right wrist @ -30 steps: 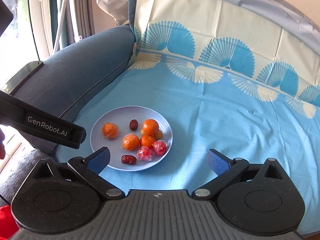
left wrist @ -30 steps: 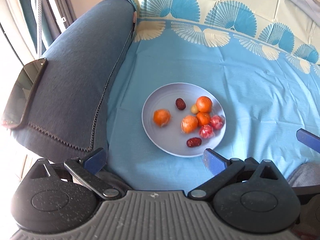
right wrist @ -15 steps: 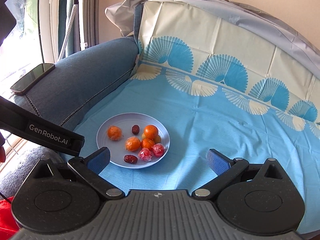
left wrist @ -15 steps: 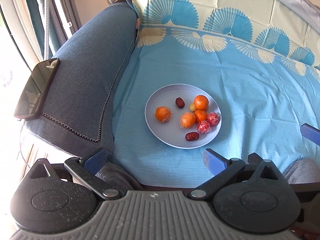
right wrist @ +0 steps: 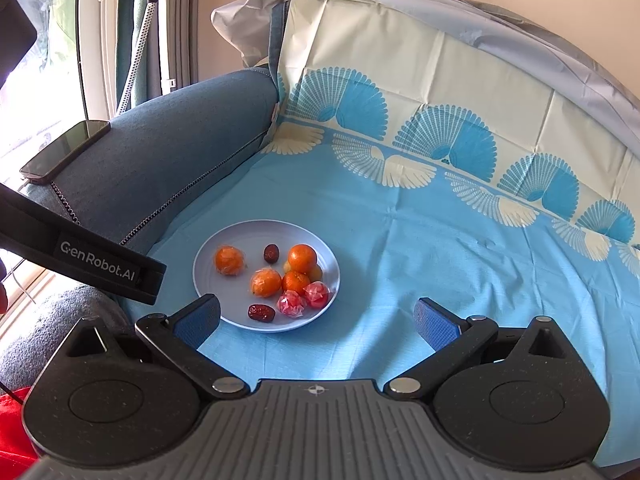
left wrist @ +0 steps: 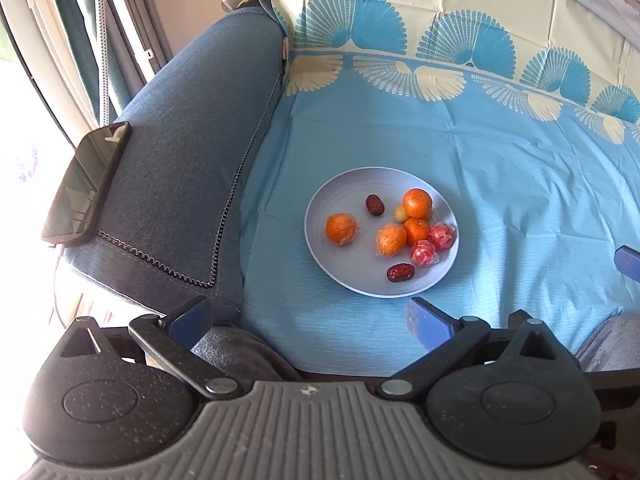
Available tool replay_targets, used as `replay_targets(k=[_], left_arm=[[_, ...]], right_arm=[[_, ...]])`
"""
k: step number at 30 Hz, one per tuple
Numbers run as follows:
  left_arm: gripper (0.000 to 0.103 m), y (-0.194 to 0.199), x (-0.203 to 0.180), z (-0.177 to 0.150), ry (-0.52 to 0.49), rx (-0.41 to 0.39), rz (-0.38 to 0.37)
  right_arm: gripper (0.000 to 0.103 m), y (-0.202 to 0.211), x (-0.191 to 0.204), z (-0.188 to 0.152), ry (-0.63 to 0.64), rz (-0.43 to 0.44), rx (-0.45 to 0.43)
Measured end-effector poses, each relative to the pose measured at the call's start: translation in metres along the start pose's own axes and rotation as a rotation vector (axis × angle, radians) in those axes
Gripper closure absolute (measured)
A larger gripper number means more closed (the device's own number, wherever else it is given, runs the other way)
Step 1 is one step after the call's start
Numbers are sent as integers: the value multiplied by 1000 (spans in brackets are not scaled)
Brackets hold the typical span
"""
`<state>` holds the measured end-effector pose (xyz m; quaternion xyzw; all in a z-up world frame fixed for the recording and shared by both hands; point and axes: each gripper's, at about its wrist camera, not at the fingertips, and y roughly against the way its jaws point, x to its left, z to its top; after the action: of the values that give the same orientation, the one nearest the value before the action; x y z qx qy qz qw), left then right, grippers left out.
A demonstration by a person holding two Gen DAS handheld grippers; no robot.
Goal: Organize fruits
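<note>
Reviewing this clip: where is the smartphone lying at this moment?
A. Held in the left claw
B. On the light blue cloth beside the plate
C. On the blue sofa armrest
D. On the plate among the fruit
C: the dark smartphone lies flat on the blue sofa armrest, well to the left of the plate, and both claws are open and empty.

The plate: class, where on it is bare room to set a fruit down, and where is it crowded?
On the plate, bare patches lie along the armrest-side rim, and between the lone orange and the near date. The far-right cluster of oranges and red wrapped pieces is crowded.
</note>
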<state>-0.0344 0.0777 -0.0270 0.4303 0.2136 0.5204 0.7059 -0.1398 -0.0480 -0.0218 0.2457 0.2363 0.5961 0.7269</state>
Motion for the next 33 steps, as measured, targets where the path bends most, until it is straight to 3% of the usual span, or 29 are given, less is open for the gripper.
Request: replay_targets(k=[6,33], left_arm=[[0,-2,1,-1,1,19,-19],[0,-1,-3,-1,-7,11,23]], right_arm=[[1,0,0,0,0,-1,1],[1,-1,-2,0,-6,-12,-3]])
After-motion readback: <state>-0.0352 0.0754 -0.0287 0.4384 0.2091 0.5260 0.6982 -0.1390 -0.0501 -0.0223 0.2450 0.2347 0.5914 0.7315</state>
